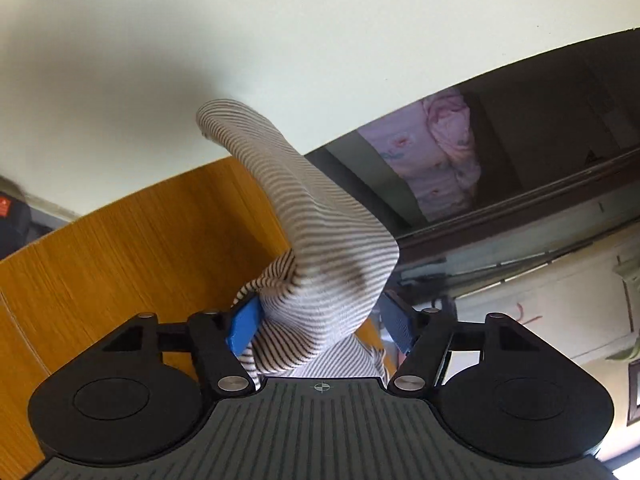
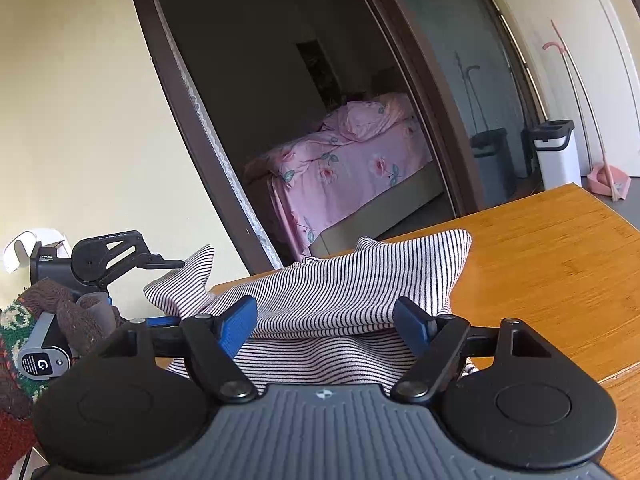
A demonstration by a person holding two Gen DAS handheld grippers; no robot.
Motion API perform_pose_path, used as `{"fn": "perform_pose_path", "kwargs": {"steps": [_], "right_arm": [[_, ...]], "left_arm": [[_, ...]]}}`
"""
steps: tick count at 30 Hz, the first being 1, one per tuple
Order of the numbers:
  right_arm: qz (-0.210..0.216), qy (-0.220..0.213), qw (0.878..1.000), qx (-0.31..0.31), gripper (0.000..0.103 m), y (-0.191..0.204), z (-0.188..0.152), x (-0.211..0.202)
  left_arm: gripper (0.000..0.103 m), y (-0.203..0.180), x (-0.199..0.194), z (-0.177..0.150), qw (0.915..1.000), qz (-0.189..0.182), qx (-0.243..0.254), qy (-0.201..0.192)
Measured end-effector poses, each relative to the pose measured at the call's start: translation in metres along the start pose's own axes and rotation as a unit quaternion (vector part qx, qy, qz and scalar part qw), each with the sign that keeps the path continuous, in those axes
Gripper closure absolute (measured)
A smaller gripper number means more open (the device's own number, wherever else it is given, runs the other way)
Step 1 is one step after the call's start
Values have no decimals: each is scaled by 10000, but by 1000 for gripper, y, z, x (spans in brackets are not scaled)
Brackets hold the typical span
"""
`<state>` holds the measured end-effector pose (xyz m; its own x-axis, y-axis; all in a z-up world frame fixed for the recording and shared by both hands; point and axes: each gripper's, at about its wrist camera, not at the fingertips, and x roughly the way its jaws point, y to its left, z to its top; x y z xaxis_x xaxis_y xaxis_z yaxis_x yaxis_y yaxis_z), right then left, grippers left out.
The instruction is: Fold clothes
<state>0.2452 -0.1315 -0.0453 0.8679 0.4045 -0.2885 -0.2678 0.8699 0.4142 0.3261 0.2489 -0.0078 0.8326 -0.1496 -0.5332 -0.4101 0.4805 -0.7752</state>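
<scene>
Pale wall fills the upper half of the left wrist view, with the wooden counter point(image 1: 132, 248) tilted across nine o'clock and a dark doorway at two o'clock showing pink bedding point(image 1: 436, 152). The left gripper point(image 1: 320, 324) has its blue fingers point(image 1: 244, 328) spread wide, yet the striped garment point(image 1: 320, 240) is bunched between them and rises toward twelve o'clock in a drooping tongue. Whether the pads actually pinch cloth I cannot tell; the fabric may merely be draped over them. Lifting it this way likely frees an edge for turning over.

Bedroom doorway and a pink bed point(image 2: 344, 168) sit behind the counter point(image 2: 560, 256) in the right wrist view. The right gripper point(image 2: 326, 322) is likewise spread, cloth of the striped garment point(image 2: 340, 284) lying between and under its fingers, no clear pinch visible. The garment rests on the counter near its front edge, one corner raised at twelve o'clock, another lifted at ten o'clock by the left gripper point(image 2: 164, 264). Bare wood runs from one to four o'clock, giving room to lay a fold. A knitted sleeve point(image 2: 52, 312) crowds eight o'clock.
</scene>
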Motion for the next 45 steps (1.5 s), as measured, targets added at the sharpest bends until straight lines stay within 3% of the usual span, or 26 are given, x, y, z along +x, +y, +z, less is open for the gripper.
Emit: {"fn": "perform_pose_path", "kwargs": {"steps": [1, 4, 7, 9, 11, 12, 13, 14, 16, 19, 22, 26, 31, 33, 34, 38, 42, 45], "right_arm": [[5, -9, 10000, 1, 27, 0, 0, 0], [7, -25, 10000, 9, 27, 0, 1, 1], [3, -37, 10000, 21, 27, 0, 1, 2], [-3, -47, 10000, 23, 26, -1, 0, 1], [-8, -62, 10000, 29, 26, -1, 0, 0], [-8, -69, 10000, 31, 25, -1, 0, 0], [-8, -77, 10000, 32, 24, -2, 0, -1], [-8, -85, 10000, 34, 24, -2, 1, -1], [2, -86, 10000, 24, 24, -2, 1, -2], [25, -75, 10000, 16, 23, -1, 1, -1], [41, -57, 10000, 2, 22, -1, 1, 0], [36, -60, 10000, 7, 22, -2, 0, -2], [33, -43, 10000, 3, 21, -2, 0, -2], [27, -38, 10000, 2, 21, -1, 0, -2], [25, -37, 10000, 3, 21, -1, 0, -1], [31, -34, 10000, 13, 21, -1, 0, -2], [48, -32, 10000, 25, 21, 0, 0, -2], [52, -53, 10000, 31, 21, -1, -1, -2]], "left_arm": [[62, -5, 0, 3, 9996, 142, 211, -118], [80, -31, -2, 3, 9945, 116, 977, -346], [87, -68, -6, -12, 9825, -375, 1794, -318], [87, -89, -8, -26, 9708, -847, 2244, -90], [80, -92, -13, -36, 9673, -1120, 2273, 75], [73, -90, -16, -38, 9689, -1148, 2189, 96], [52, -82, -20, -37, 9741, -1060, 1997, 53], [40, -74, -24, -35, 9788, -972, 1803, 9], [36, -57, -32, -25, 9864, -738, 1459, -138], [21, -26, -42, -1, 9952, -366, 849, -321], [19, 3, -38, 24, 9997, -74, -3, -245], [17, 38, -19, 36, 9953, 144, -956, -33], [17, 55, 17, 44, 9914, 145, -1302, 76], [20, 50, 25, 48, 9939, 185, -1088, -70], [28, 44, 30, 49, 9955, 241, -909, -124], [88, 14, 36, 44, 9984, 455, 203, -253], [89, -33, 19, 27, 9886, 48, 1439, -444], [89, -73, 0, 0, 9683, -495, 2402, -477]]}}
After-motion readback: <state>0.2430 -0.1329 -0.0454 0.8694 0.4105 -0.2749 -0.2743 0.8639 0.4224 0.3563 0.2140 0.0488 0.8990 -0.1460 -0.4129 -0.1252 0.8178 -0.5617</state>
